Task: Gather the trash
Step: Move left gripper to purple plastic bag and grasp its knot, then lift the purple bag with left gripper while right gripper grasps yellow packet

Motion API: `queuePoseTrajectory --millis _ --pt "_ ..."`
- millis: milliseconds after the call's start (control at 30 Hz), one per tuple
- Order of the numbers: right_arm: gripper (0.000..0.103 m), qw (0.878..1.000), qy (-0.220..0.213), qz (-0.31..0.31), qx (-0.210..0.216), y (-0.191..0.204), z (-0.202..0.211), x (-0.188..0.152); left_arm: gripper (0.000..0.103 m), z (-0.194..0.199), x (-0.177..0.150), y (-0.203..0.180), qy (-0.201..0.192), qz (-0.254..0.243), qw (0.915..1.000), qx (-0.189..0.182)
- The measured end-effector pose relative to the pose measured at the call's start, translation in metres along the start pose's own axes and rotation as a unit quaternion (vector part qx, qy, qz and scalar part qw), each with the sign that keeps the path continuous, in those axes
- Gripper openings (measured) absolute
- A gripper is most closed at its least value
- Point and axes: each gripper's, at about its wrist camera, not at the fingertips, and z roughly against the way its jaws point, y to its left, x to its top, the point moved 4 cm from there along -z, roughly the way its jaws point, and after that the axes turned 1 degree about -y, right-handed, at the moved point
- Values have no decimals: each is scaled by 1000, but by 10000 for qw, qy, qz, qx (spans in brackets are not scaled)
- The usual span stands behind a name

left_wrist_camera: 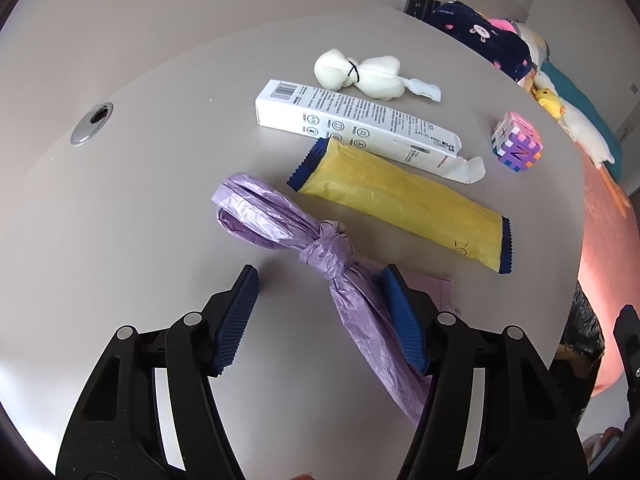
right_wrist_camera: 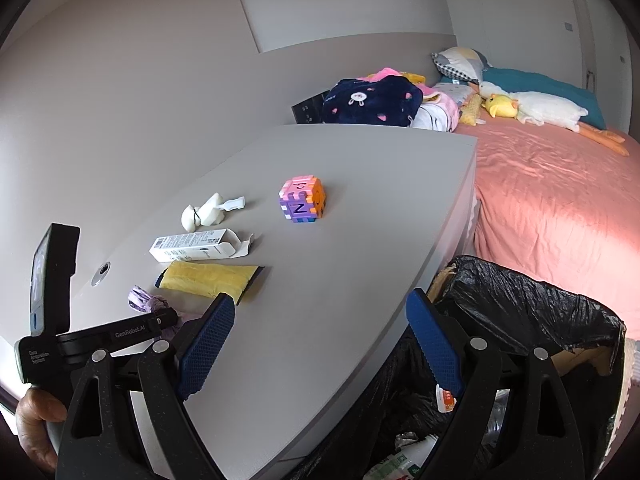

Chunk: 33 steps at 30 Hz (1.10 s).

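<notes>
Purple knotted bag [left_wrist_camera: 320, 248] is the current target. It lies on the grey table [left_wrist_camera: 140, 200], knot near the middle of my reach and tail running back between my fingers. My left gripper [left_wrist_camera: 320, 312] straddles that tail: the right pad [left_wrist_camera: 404, 324] is touching or just beside the plastic, the left pad [left_wrist_camera: 236, 320] is clear of it with bare table in the gap. So it's a half-spread jaw around the bag, not clamped on it yet.

Step in hand, as I read it: grasping the bag, first of the litter on the table. The next move calls for bringing the pads together on the twisted tail just behind the knot, then lifting clear. Thin plastic could slip, so the knot should serve as a stop.

Just beyond the bag is a yellow wrapper [left_wrist_camera: 404, 204], then the open white carton [left_wrist_camera: 360, 124] touching it, then a white tied bundle [left_wrist_camera: 360, 74]. All look like trash left to collect. The coloured puzzle cube [left_wrist_camera: 518, 144] is probably not.

My right gripper [right_wrist_camera: 320, 344] hangs spread wide and empty over the table edge. The bin [right_wrist_camera: 532, 300], black-lined and beside the table, already has litter in it. That's the drop point.
</notes>
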Motion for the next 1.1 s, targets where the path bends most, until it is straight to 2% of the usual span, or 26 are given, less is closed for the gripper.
queuePoseTrajectory --millis 233,300,367,500,833,1100 --pt "88 9999 74 124 72 12 -8 1 60 3 -3 4 -114 -157 9998 -72" --pt "88 9997 115 191 113 17 -11 1 43 4 -1 6 -172 -187 9996 -137" --pt "88 9994 170 273 159 23 -15 1 30 5 0 11 -178 -156 9993 -297" --pt "88 9983 274 450 254 38 -24 1 17 6 1 22 -173 -54 9981 -588" --pt "88 9895 759 1106 537 85 -61 0 15 12 13 42 -421 -61 9982 -433" --pt "88 9721 1171 1933 621 128 -100 -2 15 11 28 75 -487 266 9981 -284"
